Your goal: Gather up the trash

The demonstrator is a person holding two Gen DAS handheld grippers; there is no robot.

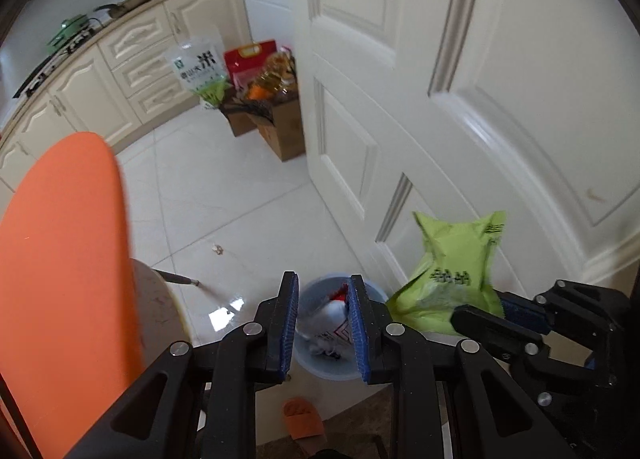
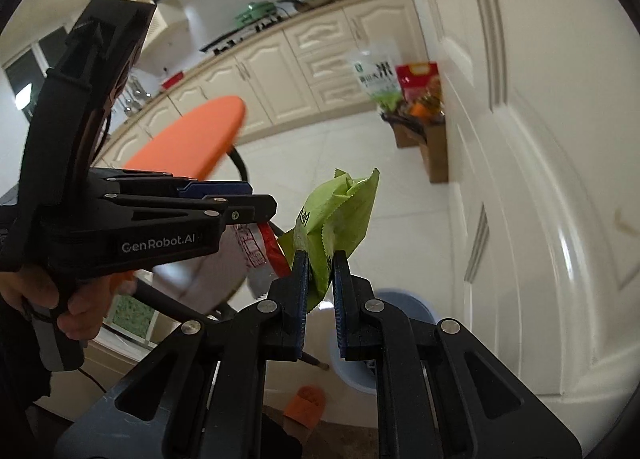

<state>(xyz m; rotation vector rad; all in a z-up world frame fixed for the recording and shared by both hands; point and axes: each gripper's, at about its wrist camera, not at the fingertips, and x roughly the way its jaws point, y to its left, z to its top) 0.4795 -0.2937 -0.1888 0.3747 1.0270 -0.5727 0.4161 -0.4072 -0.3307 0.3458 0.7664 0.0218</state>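
Note:
A pale blue trash bin [image 1: 320, 363] stands on the floor by the white door, with white and red wrappers inside. My left gripper [image 1: 322, 291] hangs right above the bin, open and empty; in the right wrist view it [image 2: 256, 203] is seen side-on at the left, with a red and white wrapper [image 2: 260, 247] falling just below its fingers. My right gripper [image 2: 320, 263] is shut on a crumpled green snack wrapper [image 2: 340, 215]. In the left wrist view the green wrapper [image 1: 456, 267] is to the right of the bin. The bin [image 2: 400, 307] lies under the right gripper.
An orange chair [image 1: 60, 267] stands at the left. A white panelled door [image 1: 480, 119] is at the right. Cardboard boxes with food bags [image 1: 276, 127] sit by the cabinets. An orange slipper [image 1: 304, 419] lies near me. A small scrap [image 1: 218, 249] lies on the tiles.

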